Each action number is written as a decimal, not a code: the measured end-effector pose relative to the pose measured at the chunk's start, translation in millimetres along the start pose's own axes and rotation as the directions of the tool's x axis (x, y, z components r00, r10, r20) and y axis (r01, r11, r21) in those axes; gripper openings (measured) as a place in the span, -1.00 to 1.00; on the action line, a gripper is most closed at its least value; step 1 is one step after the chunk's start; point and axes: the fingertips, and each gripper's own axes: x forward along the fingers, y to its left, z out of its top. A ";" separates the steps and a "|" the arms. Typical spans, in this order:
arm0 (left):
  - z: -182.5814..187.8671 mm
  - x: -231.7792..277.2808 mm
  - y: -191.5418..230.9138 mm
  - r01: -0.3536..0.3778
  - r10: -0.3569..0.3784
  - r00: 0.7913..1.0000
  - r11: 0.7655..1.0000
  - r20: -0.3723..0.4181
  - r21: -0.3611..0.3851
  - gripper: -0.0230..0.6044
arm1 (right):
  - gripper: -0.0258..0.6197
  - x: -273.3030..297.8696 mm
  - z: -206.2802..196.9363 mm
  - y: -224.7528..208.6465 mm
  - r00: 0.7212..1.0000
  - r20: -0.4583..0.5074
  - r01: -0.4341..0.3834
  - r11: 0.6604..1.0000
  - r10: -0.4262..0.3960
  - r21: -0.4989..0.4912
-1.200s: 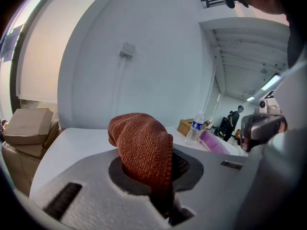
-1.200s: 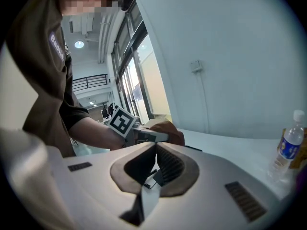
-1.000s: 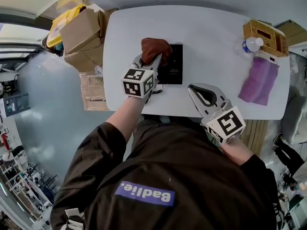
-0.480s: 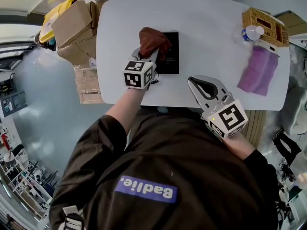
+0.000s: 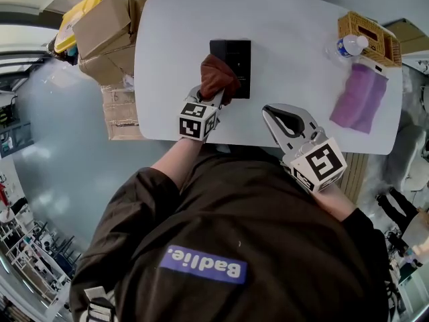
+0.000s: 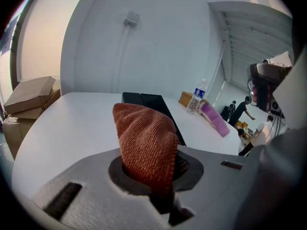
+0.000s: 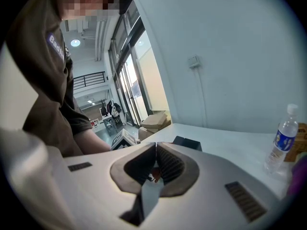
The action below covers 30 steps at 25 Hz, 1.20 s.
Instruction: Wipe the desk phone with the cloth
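Left gripper (image 5: 214, 94) is clamped tight on the rust-brown cloth (image 5: 216, 76), and in the left gripper view the jaws are pinched on its lower end, with the bunched fabric rising up in a soft peak between them. The cloth is pressed onto the near-left corner of the black desk phone (image 5: 236, 56), covering that corner, while the far half of the phone shows bare. The phone itself lies flat on the white table (image 5: 295, 32), roughly mid-table and a little toward the person's left. Over on the other side, the right gripper (image 5: 275, 119) hangs at the near edge of the table, just right of the phone and apart from it. Its jaws are closed together with nothing held between them, as the right gripper view shows plainly. Far right on the table there's a water bottle (image 5: 348, 45) standing next to a wicker basket (image 5: 370, 44), and a purple cloth (image 5: 358, 102) lies near them, toward the near edge. Cardboard boxes (image 5: 107, 35) are stacked on the floor off the table's left end.
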 end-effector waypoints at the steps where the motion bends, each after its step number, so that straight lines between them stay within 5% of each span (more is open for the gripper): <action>1: -5.5 -1.6 -2.3 0.002 -0.002 1.000 1.000 -0.009 0.001 -0.73 | -0.83 -0.6 0.5 0.4 1.000 0.001 -0.001 1.000 0.001 -0.002; 12: -33.3 -14.1 -19.1 0.028 -0.026 0.995 1.000 -0.099 0.013 -0.73 | -0.83 -5.7 9.2 -4.9 0.999 0.037 0.004 1.000 -0.004 0.005; 23: 98.0 15.7 -9.9 0.020 -0.026 0.995 0.997 0.091 0.071 -0.73 | -0.83 -12.9 11.2 -22.2 0.997 0.069 0.032 0.999 -0.034 0.022; 30: 127.7 48.1 -6.4 0.016 -0.024 0.995 0.997 0.093 0.079 -0.73 | -0.83 -20.0 1.5 -33.3 0.997 0.049 0.062 0.996 -0.065 0.056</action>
